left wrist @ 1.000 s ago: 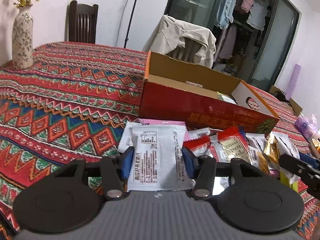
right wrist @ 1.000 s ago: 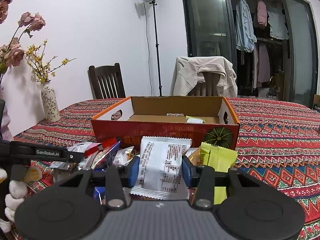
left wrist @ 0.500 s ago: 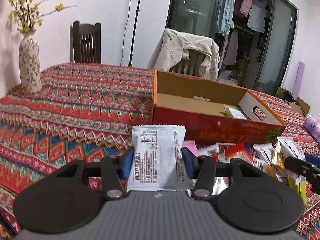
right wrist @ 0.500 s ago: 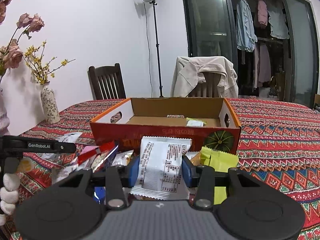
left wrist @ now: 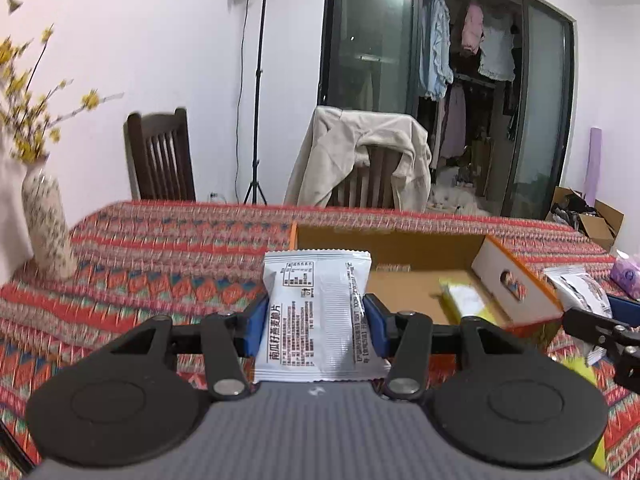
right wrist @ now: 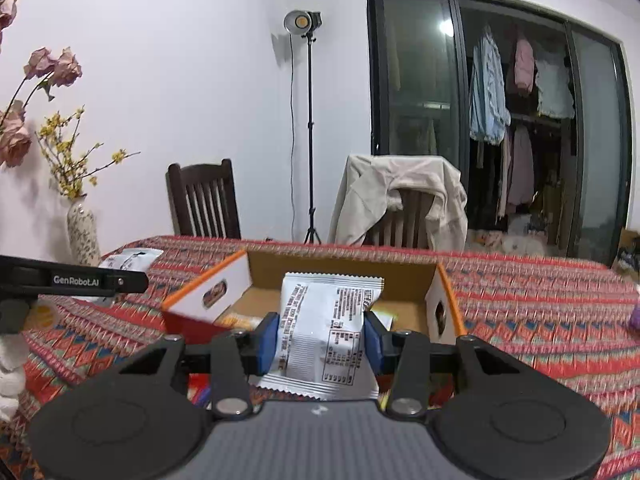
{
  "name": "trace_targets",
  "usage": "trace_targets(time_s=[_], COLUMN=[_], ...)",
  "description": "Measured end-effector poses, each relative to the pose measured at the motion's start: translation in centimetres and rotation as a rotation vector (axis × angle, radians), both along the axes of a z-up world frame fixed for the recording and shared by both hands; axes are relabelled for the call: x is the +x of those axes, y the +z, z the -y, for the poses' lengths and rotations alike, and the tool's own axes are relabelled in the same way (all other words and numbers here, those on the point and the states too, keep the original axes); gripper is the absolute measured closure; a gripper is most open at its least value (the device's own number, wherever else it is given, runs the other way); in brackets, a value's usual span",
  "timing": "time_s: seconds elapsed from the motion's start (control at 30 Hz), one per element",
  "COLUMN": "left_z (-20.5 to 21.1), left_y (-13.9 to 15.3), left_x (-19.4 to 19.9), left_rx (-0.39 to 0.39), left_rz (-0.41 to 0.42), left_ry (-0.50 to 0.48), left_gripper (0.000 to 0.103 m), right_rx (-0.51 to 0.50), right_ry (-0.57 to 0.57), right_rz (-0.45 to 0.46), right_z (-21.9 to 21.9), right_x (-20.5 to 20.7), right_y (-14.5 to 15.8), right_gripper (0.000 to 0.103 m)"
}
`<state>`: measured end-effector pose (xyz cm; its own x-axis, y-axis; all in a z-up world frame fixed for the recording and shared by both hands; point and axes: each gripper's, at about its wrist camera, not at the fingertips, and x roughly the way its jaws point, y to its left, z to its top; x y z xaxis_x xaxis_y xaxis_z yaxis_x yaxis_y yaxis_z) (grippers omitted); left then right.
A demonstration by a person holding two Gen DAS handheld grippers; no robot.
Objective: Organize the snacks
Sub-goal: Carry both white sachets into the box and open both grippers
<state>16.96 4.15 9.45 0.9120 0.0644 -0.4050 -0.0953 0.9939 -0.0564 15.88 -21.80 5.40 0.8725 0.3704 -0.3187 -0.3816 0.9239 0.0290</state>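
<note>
My left gripper (left wrist: 316, 330) is shut on a white snack packet (left wrist: 318, 312) with black print, held upright in the air in front of the open red and orange cardboard box (left wrist: 516, 284). My right gripper (right wrist: 320, 334) is shut on a second white snack packet (right wrist: 326, 332), raised just before the same box (right wrist: 208, 292). The box floor holds a yellow and white packet (left wrist: 464, 300) and a small item by the back wall. The right gripper's black arm and its packet show at the right edge of the left wrist view.
A patterned red tablecloth (left wrist: 160, 276) covers the table. A speckled vase (left wrist: 46, 226) with yellow flowers stands far left. Two chairs (right wrist: 204, 200) stand behind the table, one draped with a beige jacket (right wrist: 400, 196). Loose packets (left wrist: 580, 288) and a purple pack lie right of the box.
Both grippers have risen with their packets, so the views now look over the box's front wall into it. The snack pile on the table has dropped out of sight below.
</note>
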Motion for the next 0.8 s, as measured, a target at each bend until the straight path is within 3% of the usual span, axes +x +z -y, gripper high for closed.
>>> trace_targets(time_s=[0.4,0.67,0.8], left_z=[2.5,1.9,1.3], left_y=[2.3,-0.9,-3.0], left_x=[5.9,9.7,11.7], left_rx=[-0.019,0.0,0.011], left_rz=[0.072,0.052,-0.024], left_ry=[0.016,0.063,0.06], left_gripper=[0.052,0.052,0.052], right_rx=[-0.008,0.053,0.06], right_ry=[-0.052,-0.104,-0.098], right_rz=[0.039,-0.024,-0.087], right_z=[-1.7,-0.8,-0.5], right_x=[7.3,12.1,13.8], right_y=[2.6,-0.3,-2.2], right_gripper=[0.06,0.06,0.06])
